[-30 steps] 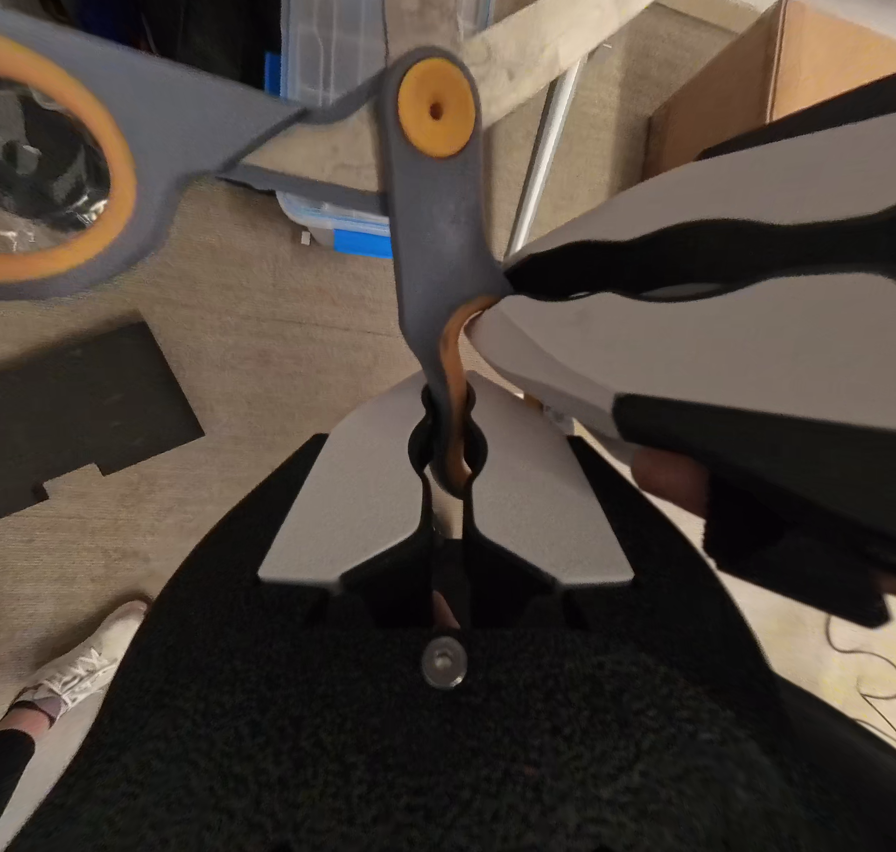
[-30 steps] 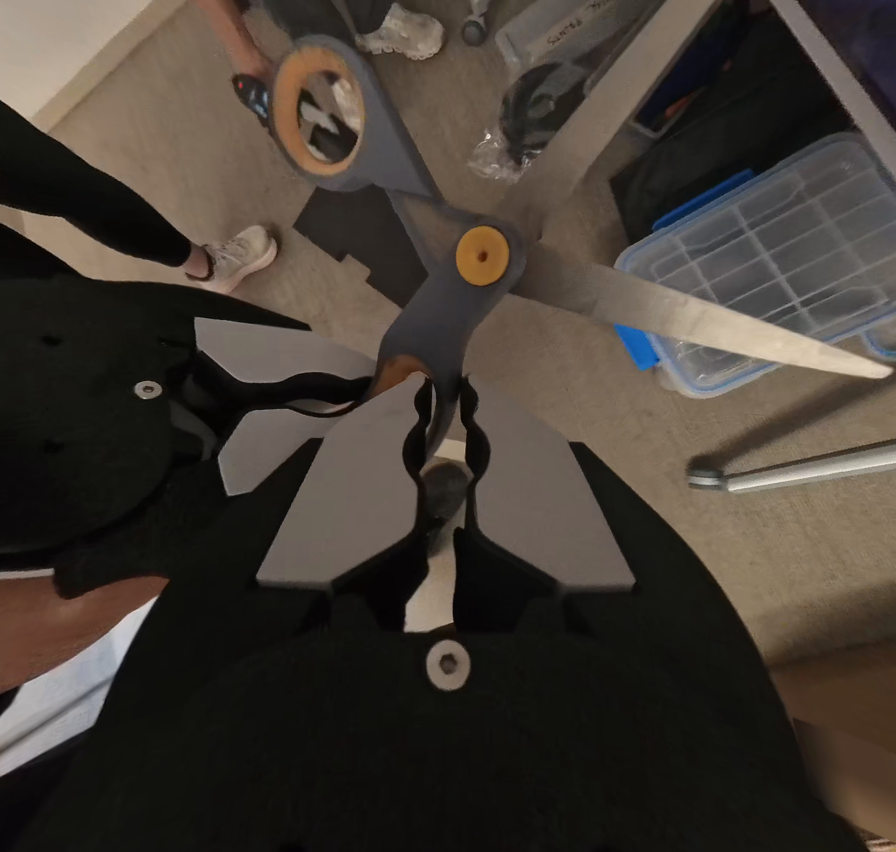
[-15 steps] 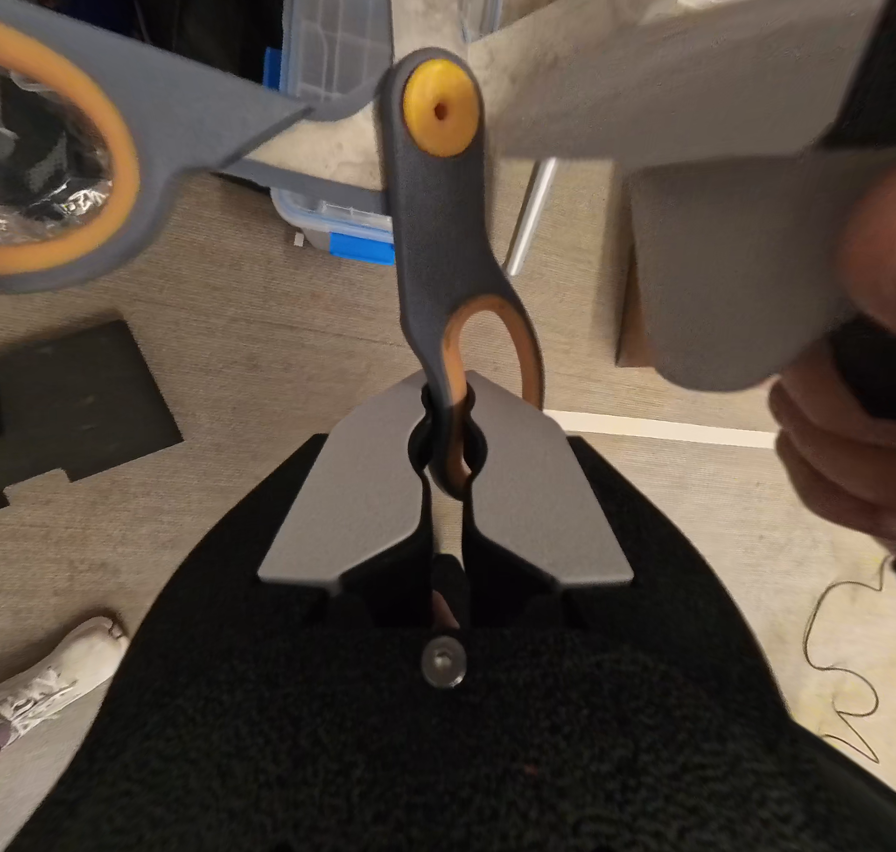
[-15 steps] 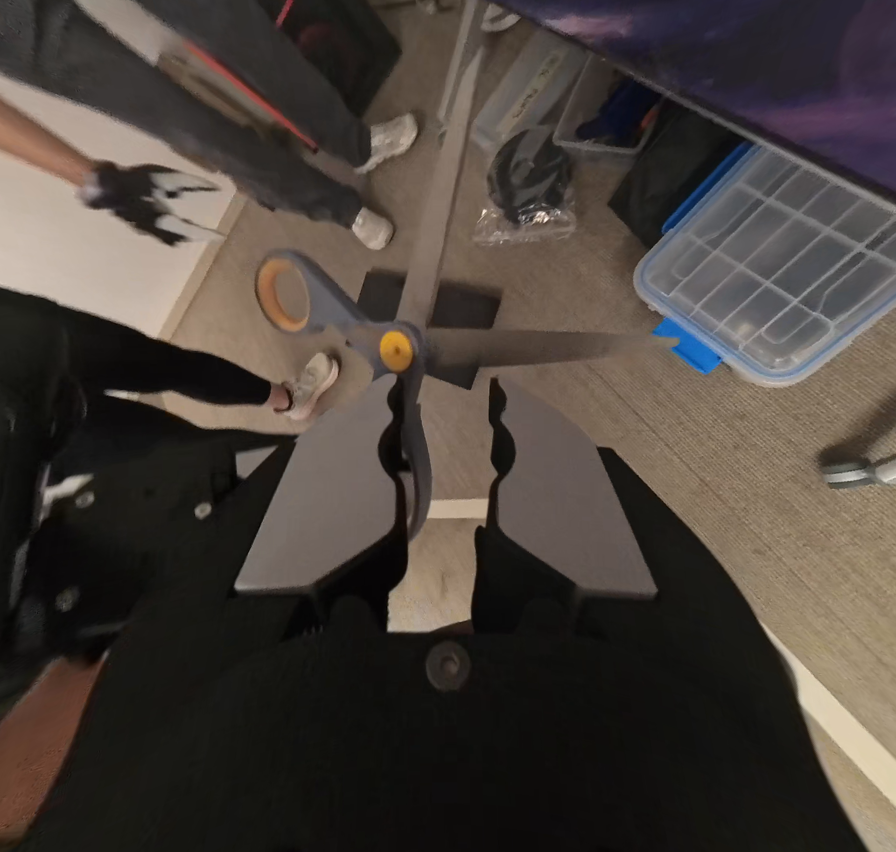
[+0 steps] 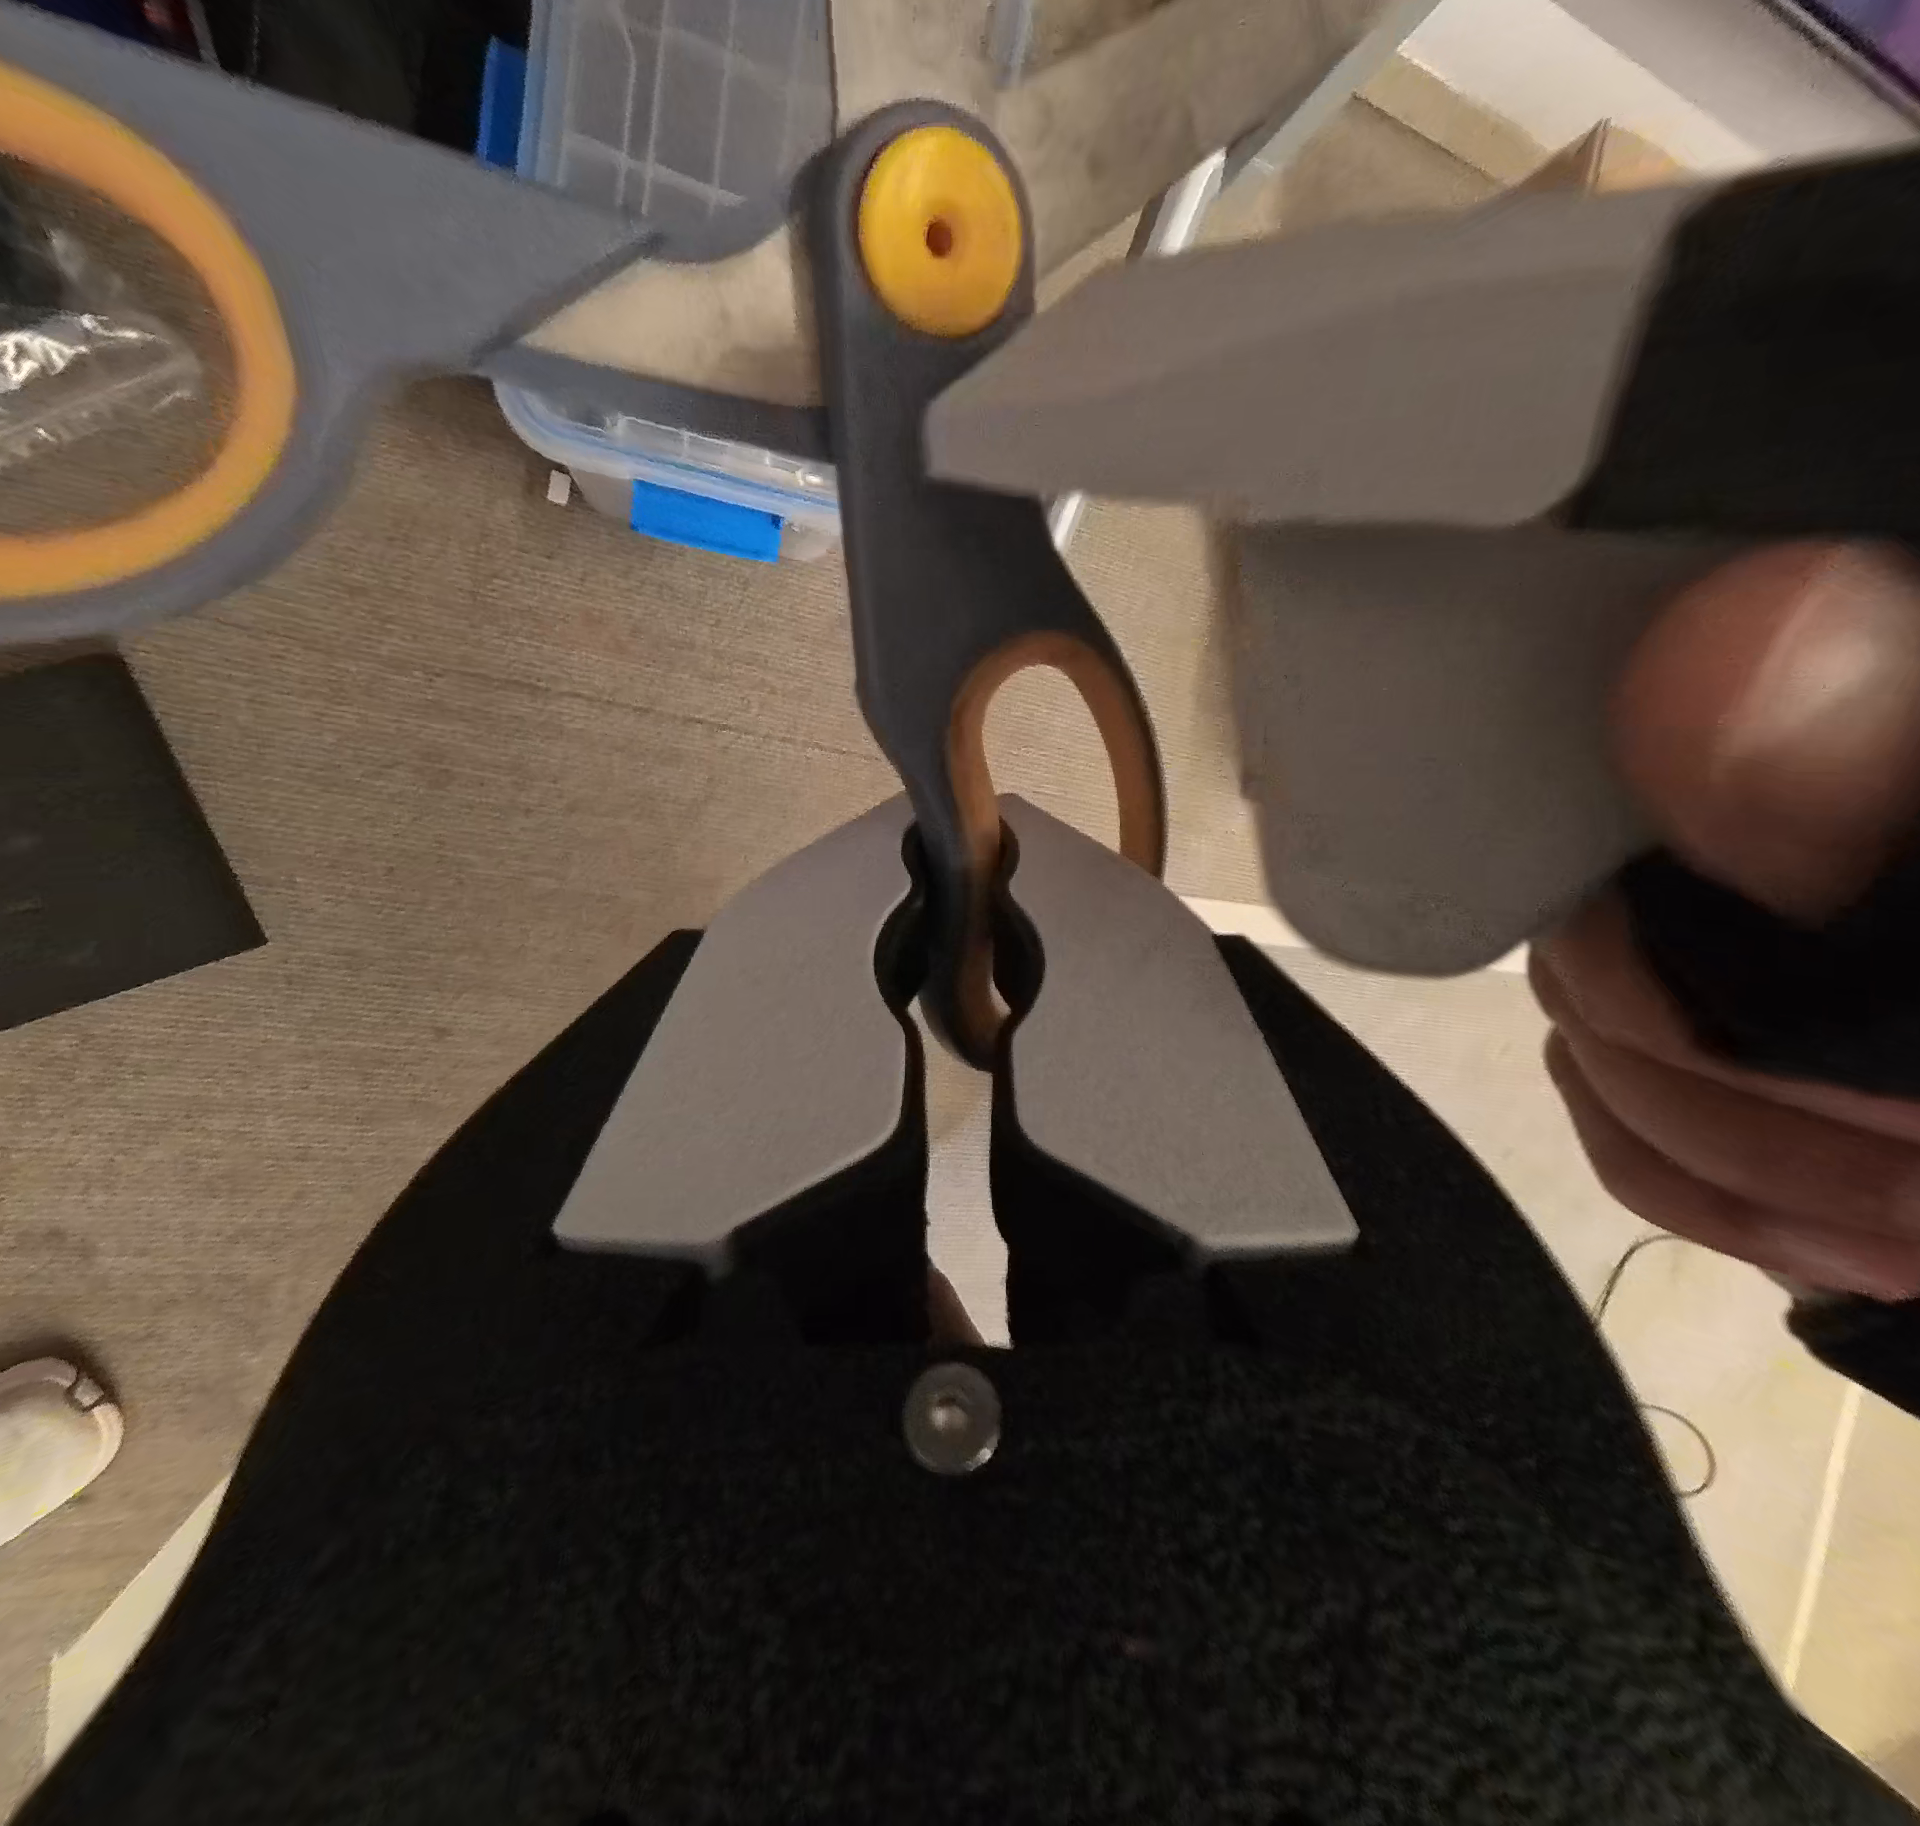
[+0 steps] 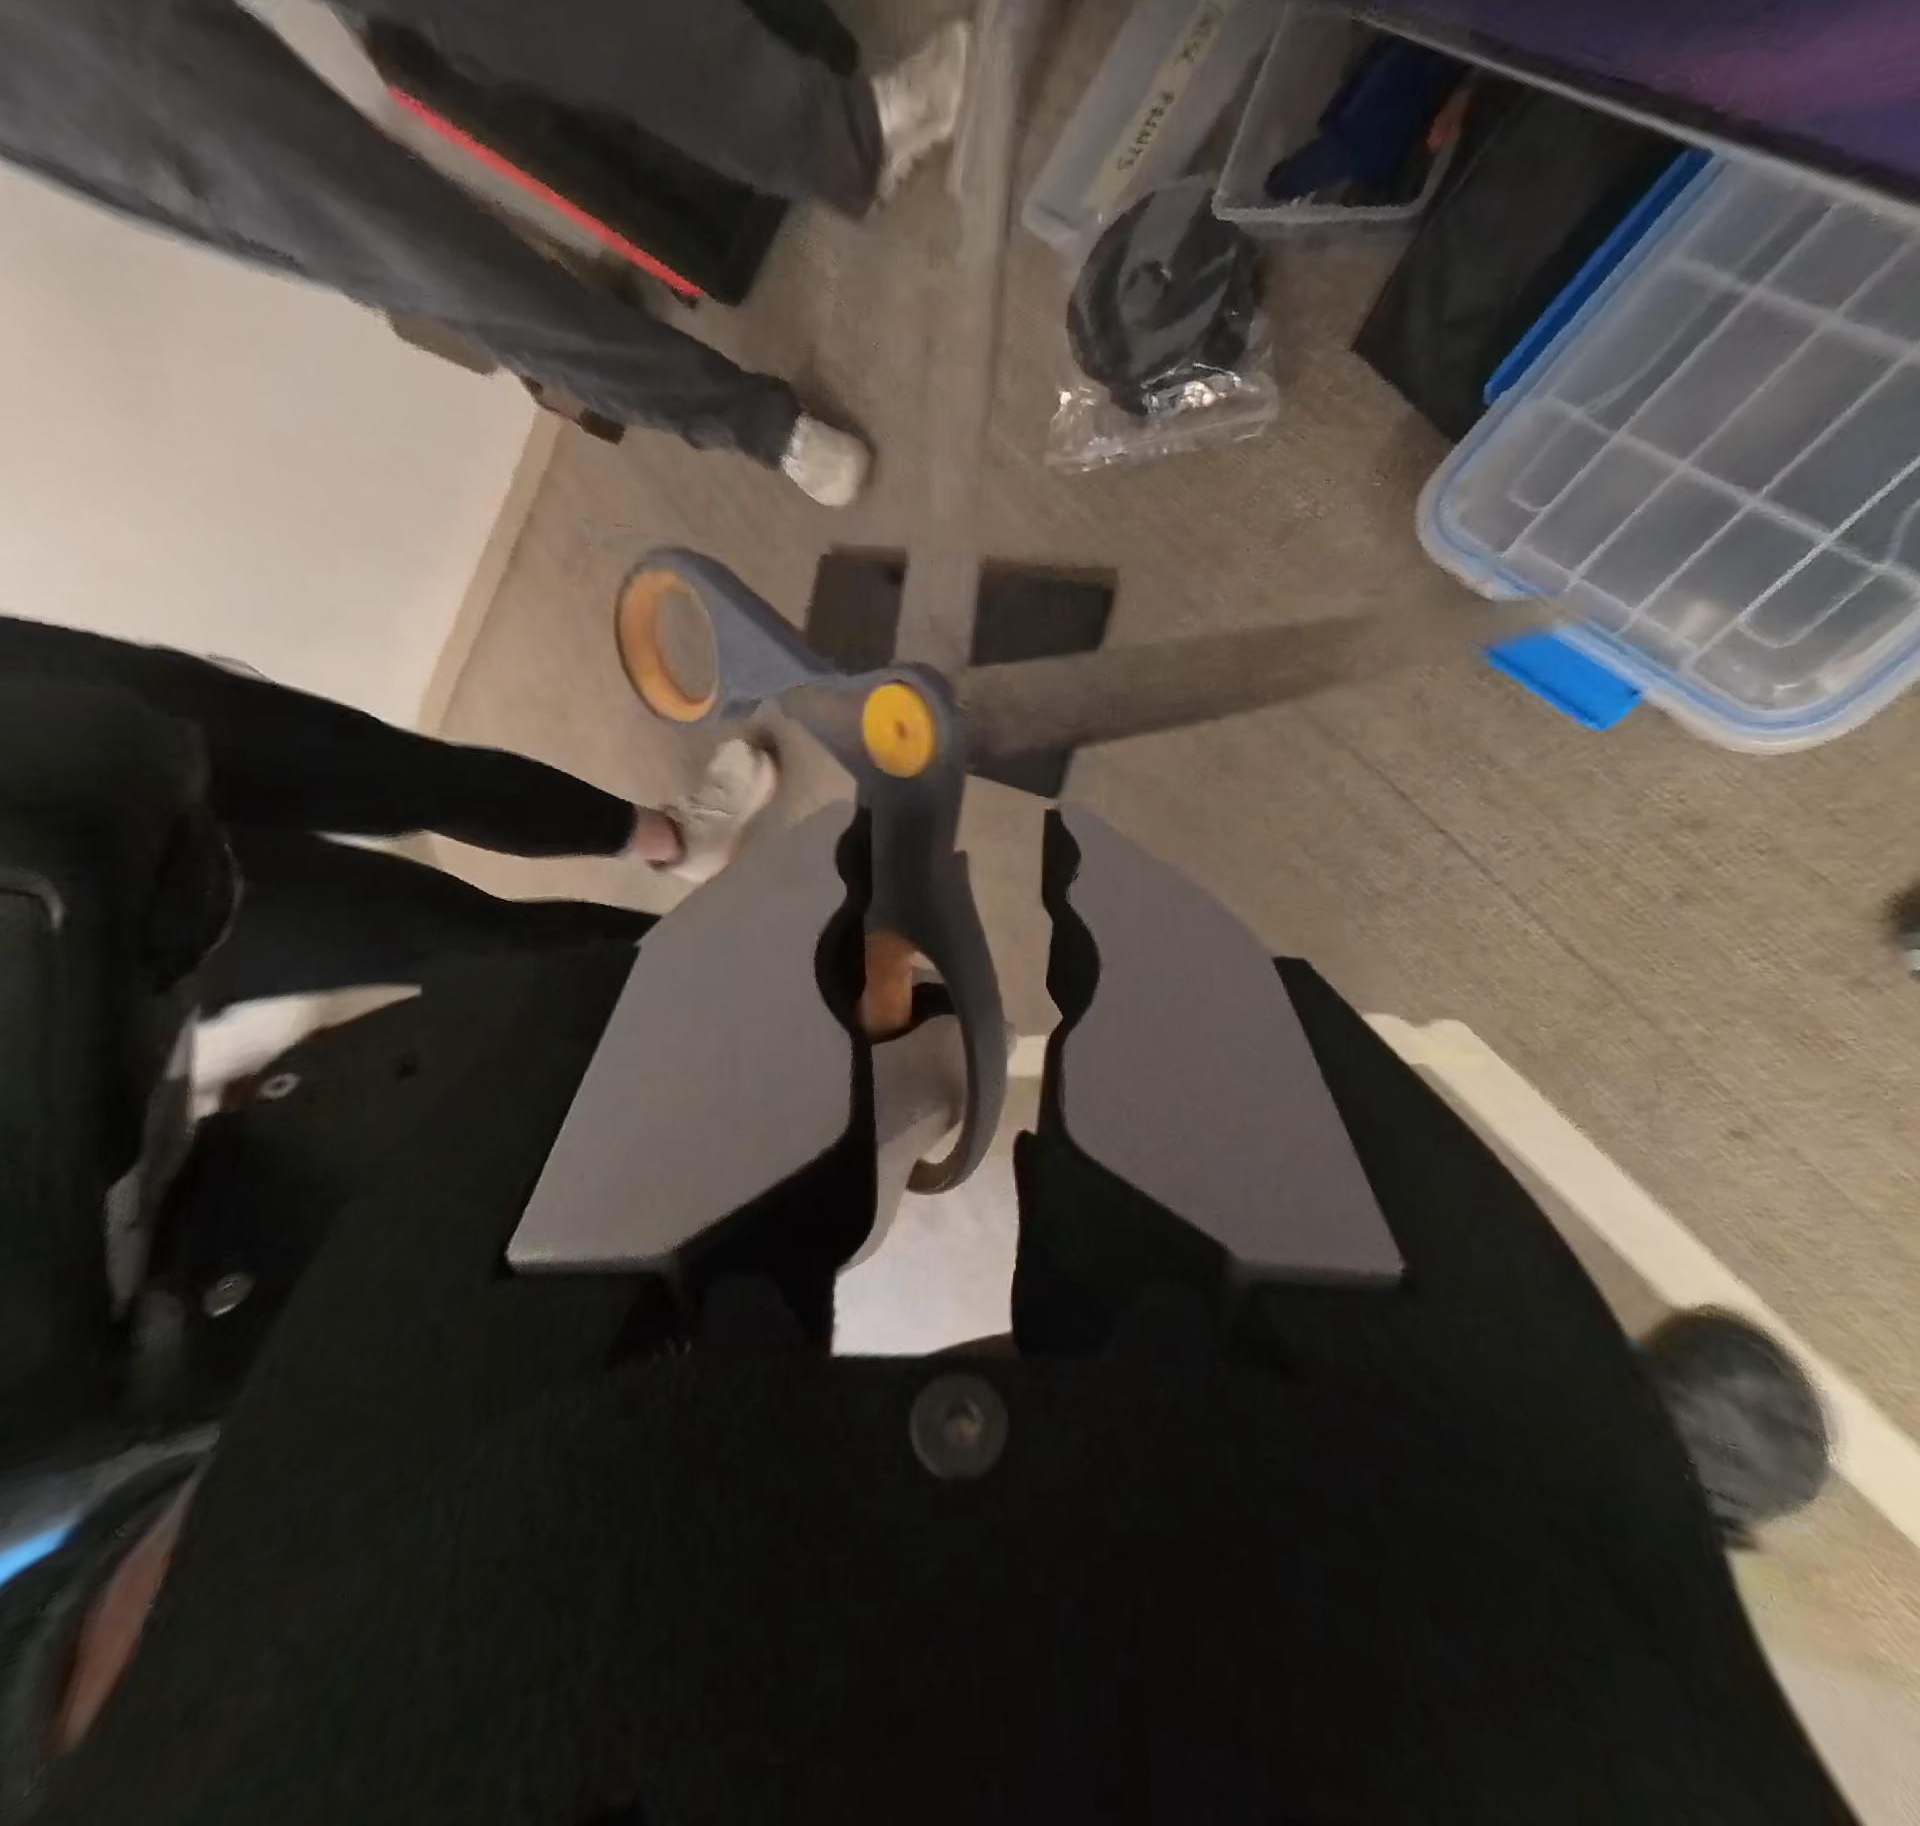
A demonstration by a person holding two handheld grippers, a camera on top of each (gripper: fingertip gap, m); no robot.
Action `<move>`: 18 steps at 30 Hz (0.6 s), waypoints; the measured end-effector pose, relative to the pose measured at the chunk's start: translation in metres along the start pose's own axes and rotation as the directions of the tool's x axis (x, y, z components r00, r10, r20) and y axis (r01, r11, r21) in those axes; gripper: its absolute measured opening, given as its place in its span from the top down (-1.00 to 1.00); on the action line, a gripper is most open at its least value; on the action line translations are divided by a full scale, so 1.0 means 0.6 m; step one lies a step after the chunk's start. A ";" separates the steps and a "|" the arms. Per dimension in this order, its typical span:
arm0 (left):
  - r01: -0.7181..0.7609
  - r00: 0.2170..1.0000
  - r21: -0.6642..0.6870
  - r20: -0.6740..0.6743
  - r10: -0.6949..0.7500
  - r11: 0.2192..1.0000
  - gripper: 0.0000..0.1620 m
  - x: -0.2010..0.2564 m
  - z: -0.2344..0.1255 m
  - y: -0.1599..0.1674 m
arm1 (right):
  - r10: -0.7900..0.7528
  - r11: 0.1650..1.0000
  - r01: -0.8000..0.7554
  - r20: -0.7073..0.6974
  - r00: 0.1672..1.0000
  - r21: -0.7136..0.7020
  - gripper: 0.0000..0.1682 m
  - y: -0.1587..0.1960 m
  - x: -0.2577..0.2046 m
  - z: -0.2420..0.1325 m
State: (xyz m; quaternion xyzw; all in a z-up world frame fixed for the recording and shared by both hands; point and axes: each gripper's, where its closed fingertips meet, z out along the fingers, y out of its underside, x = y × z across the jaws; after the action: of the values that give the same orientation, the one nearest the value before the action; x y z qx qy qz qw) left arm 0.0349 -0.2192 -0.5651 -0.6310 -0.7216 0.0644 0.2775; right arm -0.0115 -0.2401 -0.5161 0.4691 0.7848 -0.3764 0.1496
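A pair of scissors with grey handles, orange-lined loops and a yellow pivot hangs wide open in the air. My left gripper is shut on the rim of its lower handle loop. The other loop sticks out to the left. My right gripper is open and holds nothing. The scissors show beyond and between its jaws, apart from them. In the left wrist view the right gripper's grey fingers hover close to the right of the pivot, held by a hand.
Below is beige carpet with a black mat, a clear plastic box with blue latches, and a bag holding a black item. A person's leg and white shoe and another person's legs stand nearby. The left gripper's tips are roughly 7 cm from the right gripper's.
My right gripper has opened, let go of the scissors handle and pulled back from it. My left gripper keeps its hold on the lower loop.
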 end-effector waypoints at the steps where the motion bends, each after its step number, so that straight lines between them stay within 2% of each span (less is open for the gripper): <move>1: -0.006 1.000 0.000 -0.006 0.006 1.000 0.92 0.003 0.003 0.000 | -0.044 0.999 0.043 -0.027 0.999 -0.025 0.63 0.004 0.000 0.006; 8: -0.015 1.000 -0.027 -0.018 0.015 1.000 0.92 0.008 0.018 -0.001 | -0.106 0.993 0.101 -0.090 0.990 -0.055 0.69 0.005 0.010 0.036; 16: -0.014 0.999 -0.043 -0.035 0.012 0.999 0.92 -0.024 0.034 -0.021 | -0.005 0.999 0.004 -0.016 1.000 -0.040 0.75 -0.015 0.005 0.077; 18: -0.015 0.999 -0.050 -0.039 0.013 0.999 0.92 -0.035 0.040 -0.025 | 0.009 0.999 -0.010 -0.033 0.999 -0.035 0.76 -0.021 0.009 0.089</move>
State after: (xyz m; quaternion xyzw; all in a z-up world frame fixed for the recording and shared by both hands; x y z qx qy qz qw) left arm 0.0111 -0.2359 -0.5855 -0.6439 -0.7131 0.0361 0.2749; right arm -0.0312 -0.2795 -0.5494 0.4764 0.7913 -0.3541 0.1465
